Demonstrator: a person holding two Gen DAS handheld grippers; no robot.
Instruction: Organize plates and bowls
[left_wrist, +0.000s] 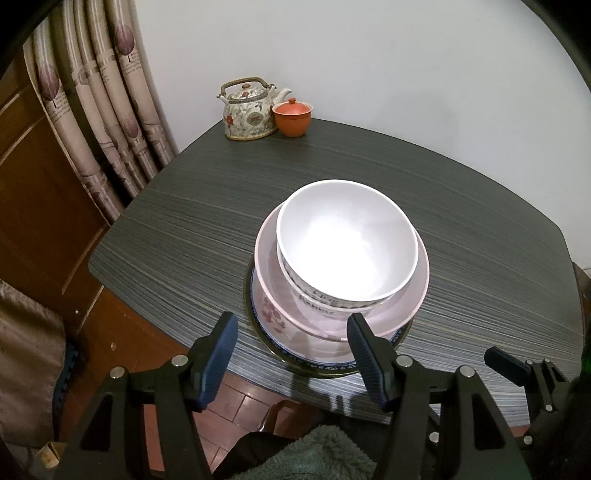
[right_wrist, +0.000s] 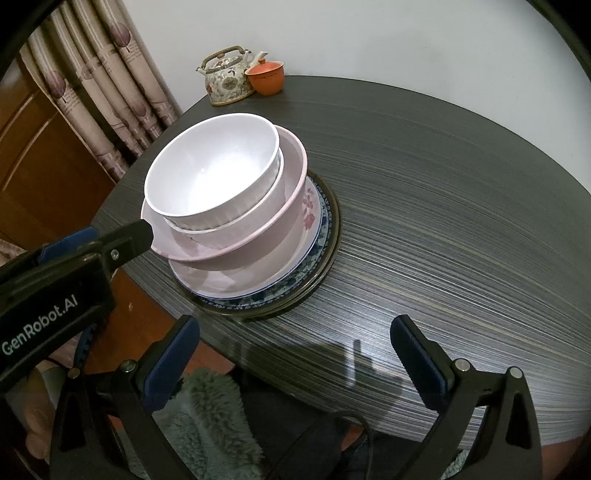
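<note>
A stack of dishes stands near the table's front edge. A white bowl sits on top, nested in a second white bowl with lettering. Under them are a wide pink bowl, a plate with pink flowers and a blue-patterned plate. My left gripper hovers open just in front of the stack, nothing between its pads. One of its fingers shows close to the pink bowl's rim. My right gripper stands open over the bare table edge, to the right of the stack.
A flowered teapot and an orange lidded cup stand at the far edge of the dark striped table. Curtains and wooden panelling are on the left. A person's green fleece garment lies below the grippers.
</note>
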